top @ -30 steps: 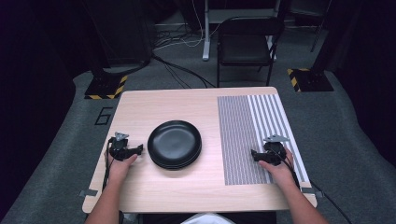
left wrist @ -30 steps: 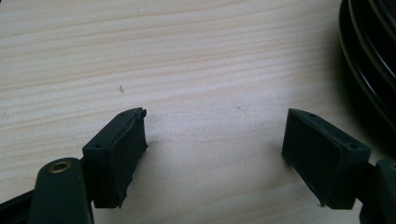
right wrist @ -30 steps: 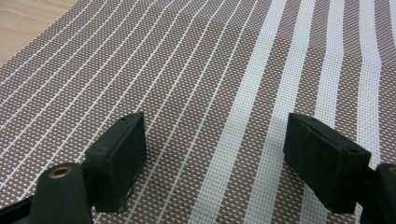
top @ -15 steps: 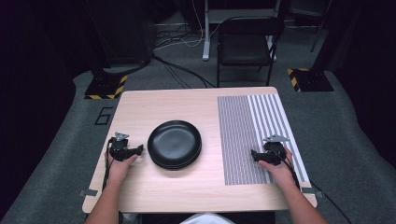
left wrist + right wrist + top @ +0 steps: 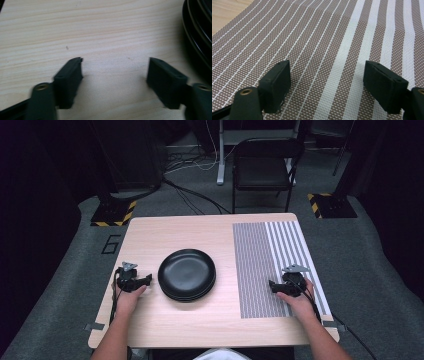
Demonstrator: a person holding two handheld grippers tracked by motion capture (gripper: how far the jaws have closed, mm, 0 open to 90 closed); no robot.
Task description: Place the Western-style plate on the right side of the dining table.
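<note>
**A:** A light wooden table (image 5: pixel 200 320) stands on grey carpet, with a dark folding chair (image 5: pixel 262 167) beyond its far edge. What lies on the tabletop?

**B:** A brown placemat with white stripes (image 5: pixel 260 265) covers the person's right part of the table. To its left, near the middle, sits a stack of black plates (image 5: pixel 187 274).

**A:** Where is the stack relative to the left gripper (image 5: pixel 147 281)?

**B:** Just beside it. In the high view the jaws point across the table at the stack's near-left rim, close but apart from it. In the left gripper view the dark stacked rims (image 5: pixel 198 32) curve down the right edge, next to the right-hand jaw, with bare wood between the two jaws.

**A:** Is that gripper grasping anything?

**B:** No. Its jaws stand apart over the wood with nothing between them, though they have just been closing a little.

**A:** And the right gripper (image 5: pixel 273 286)?

**B:** It rests on the placemat, well apart from the plates, jaws pointing toward the table's middle. In the right gripper view its jaws are spread wide over the striped weave (image 5: pixel 342 37), released and empty.

**A:** The hands?

**B:** The left hand (image 5: pixel 129 295) and right hand (image 5: pixel 299 301) each sit behind their gripper, forearms entering from the near edge.
</note>
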